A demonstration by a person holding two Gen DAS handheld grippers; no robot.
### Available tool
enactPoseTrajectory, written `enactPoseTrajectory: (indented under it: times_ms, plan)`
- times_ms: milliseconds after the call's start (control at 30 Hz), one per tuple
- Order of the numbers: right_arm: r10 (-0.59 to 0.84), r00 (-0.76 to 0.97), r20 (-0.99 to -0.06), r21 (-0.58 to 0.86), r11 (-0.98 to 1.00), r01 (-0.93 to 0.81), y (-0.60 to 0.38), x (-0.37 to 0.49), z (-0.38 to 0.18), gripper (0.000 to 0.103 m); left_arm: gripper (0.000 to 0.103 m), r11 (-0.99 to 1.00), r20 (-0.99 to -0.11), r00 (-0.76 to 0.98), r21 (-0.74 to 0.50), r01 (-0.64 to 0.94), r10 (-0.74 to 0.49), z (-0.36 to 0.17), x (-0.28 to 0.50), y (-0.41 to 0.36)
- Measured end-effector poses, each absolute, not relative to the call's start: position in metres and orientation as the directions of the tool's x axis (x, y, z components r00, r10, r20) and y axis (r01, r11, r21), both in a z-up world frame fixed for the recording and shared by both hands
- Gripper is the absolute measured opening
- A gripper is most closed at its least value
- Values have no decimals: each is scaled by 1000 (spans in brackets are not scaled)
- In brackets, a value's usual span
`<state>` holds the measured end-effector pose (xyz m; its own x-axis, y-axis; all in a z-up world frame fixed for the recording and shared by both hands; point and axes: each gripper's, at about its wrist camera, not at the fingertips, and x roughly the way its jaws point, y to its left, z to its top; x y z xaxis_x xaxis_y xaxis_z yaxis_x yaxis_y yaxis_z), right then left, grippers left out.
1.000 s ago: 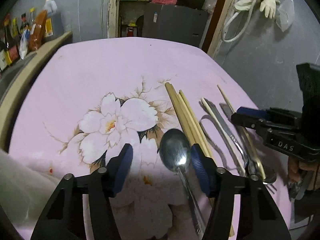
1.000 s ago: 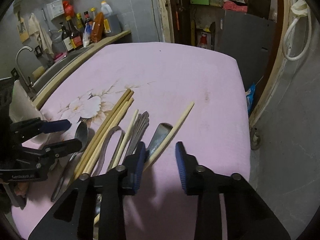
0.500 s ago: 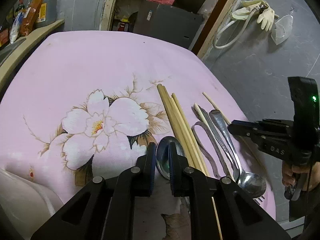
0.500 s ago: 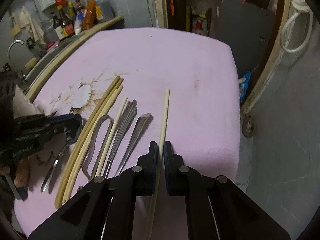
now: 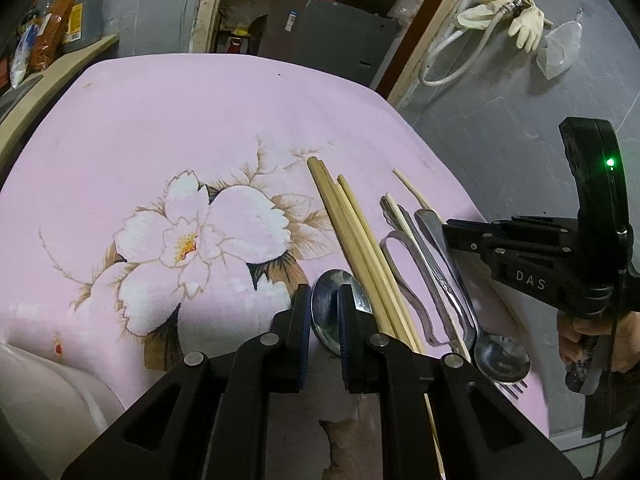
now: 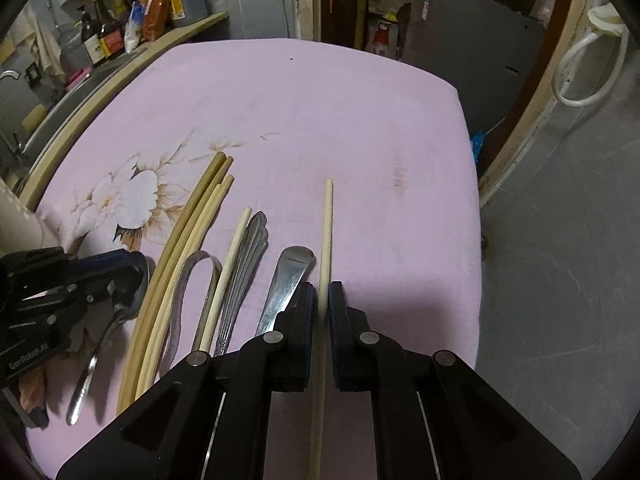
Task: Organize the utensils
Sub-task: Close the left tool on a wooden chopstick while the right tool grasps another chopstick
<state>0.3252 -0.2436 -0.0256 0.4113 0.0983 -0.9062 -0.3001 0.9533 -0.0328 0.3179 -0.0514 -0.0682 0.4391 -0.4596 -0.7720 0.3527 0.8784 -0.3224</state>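
Left wrist view: we see our left gripper [image 5: 325, 320] closed on the bowl of a steel spoon [image 5: 328, 312] near the front edge of the pink flowered cloth [image 5: 200, 120]. Just to the spoon's right lie a bundle of bamboo chopsticks [image 5: 352, 232], metal tongs [image 5: 404, 276] and a second spoon [image 5: 500, 356], all toward the cloth's right edge. Our right gripper [image 5: 448, 232] reaches in over that edge.

Right wrist view: we see our right gripper [image 6: 323, 304] clamped on a single pale chopstick [image 6: 327, 232], which points toward the far edge of the cloth [image 6: 320, 100]. A spoon handle [image 6: 288, 280] lies just left of it, then another pale chopstick [image 6: 230, 268] and the bamboo bundle [image 6: 188, 232]. Our left gripper [image 6: 132, 276] grips its spoon near the left edge.
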Motion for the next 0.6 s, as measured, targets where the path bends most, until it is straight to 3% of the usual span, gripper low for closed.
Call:
enactPoseTrajectory:
  times_ms: [233, 400, 600]
  plan:
    - [211, 427, -879, 95, 956, -278, -260, 310, -25, 4, 2, 869, -764, 428, -354, 347, -482, -69, 316, -50]
    - [213, 436, -874, 75, 947, -312, -256, 310, -27, 5, 0, 855, -755, 413, -388, 344, -509, -63, 312, -47]
    - [190, 426, -885, 67, 956, -287, -250, 317, -27, 10, 0, 900, -732, 538, -255, 353, -418, -39, 294, -57]
